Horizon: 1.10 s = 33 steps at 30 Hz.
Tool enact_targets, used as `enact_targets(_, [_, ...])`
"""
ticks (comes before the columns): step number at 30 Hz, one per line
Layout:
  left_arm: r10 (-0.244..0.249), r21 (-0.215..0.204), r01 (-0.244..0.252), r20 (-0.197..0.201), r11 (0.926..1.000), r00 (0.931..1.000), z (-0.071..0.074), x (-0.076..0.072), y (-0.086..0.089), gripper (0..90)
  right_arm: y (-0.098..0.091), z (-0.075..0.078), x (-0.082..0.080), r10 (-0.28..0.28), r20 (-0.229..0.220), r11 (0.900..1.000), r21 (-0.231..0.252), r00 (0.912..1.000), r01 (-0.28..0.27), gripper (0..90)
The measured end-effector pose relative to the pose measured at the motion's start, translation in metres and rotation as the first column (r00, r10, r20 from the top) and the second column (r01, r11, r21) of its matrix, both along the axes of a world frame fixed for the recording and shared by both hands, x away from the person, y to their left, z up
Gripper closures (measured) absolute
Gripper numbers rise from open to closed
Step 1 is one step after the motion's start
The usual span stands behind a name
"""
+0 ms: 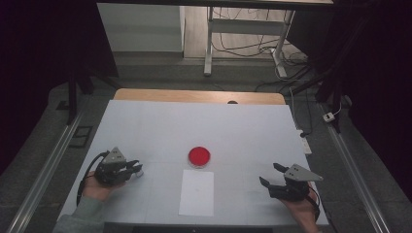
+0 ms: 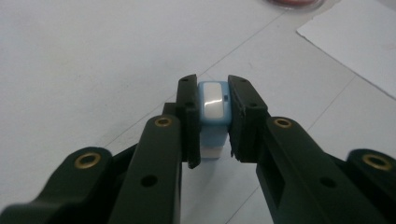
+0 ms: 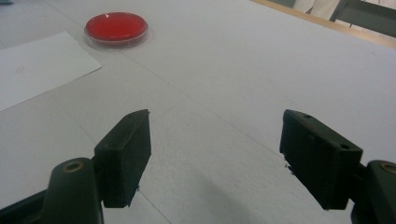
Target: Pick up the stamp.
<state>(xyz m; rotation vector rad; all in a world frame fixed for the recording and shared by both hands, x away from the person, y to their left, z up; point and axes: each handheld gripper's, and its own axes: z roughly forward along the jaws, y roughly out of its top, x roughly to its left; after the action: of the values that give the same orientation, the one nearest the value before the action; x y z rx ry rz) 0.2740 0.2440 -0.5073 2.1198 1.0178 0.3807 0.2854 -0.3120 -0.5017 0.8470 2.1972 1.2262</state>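
My left gripper (image 1: 136, 169) (image 2: 213, 84) rests at the table's left side, shut on a small light-blue block with a white top (image 2: 214, 103) (image 1: 140, 171). Both pads press on the block's sides, and it stands on the table surface. My right gripper (image 1: 270, 174) (image 3: 215, 154) lies at the right side near the front edge, open, with bare table between its jaws. A round red dish (image 1: 199, 156) (image 3: 116, 27) sits at the table's middle. A white sheet of paper (image 1: 197, 192) (image 3: 37, 65) (image 2: 355, 42) lies just in front of the dish.
The white table (image 1: 233, 126) has a wooden strip (image 1: 194, 95) along its far edge. Beyond it stand a desk frame (image 1: 209, 43) and loose cables (image 1: 286, 60) on the floor. A power strip (image 1: 304, 144) hangs at the table's right edge.
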Motion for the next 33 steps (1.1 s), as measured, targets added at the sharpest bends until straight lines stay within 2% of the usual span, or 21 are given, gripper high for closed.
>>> enact_targets(13, [0.014, -0.091, -0.010, 0.038, 0.9958, 0.9992, 0.011, -0.004, -0.001, 75.6, 0.000, 0.000, 0.000, -0.008, 0.001, 1.0000, -0.006, 1.0000, 0.008, 24.6])
enact_targets(19, [0.025, -0.113, -0.020, 0.042, 0.9934, 0.9988, 0.014, -0.005, -0.001, 75.6, 0.000, 0.000, 0.000, -0.008, 0.001, 0.9999, -0.006, 1.0000, 0.008, 24.6])
enact_targets(25, [0.029, -0.162, -0.021, 0.047, 0.9865, 0.9985, 0.018, -0.006, -0.003, 75.6, 0.000, -0.001, 0.000, -0.004, -0.002, 1.0000, -0.004, 1.0000, 0.004, 24.6])
enact_targets(33, [0.024, -0.206, -0.010, 0.070, 0.9786, 0.9973, 0.026, -0.008, -0.009, 75.6, 0.000, 0.000, 0.000, -0.013, 0.012, 0.9999, -0.005, 0.9998, 0.013, 24.7])
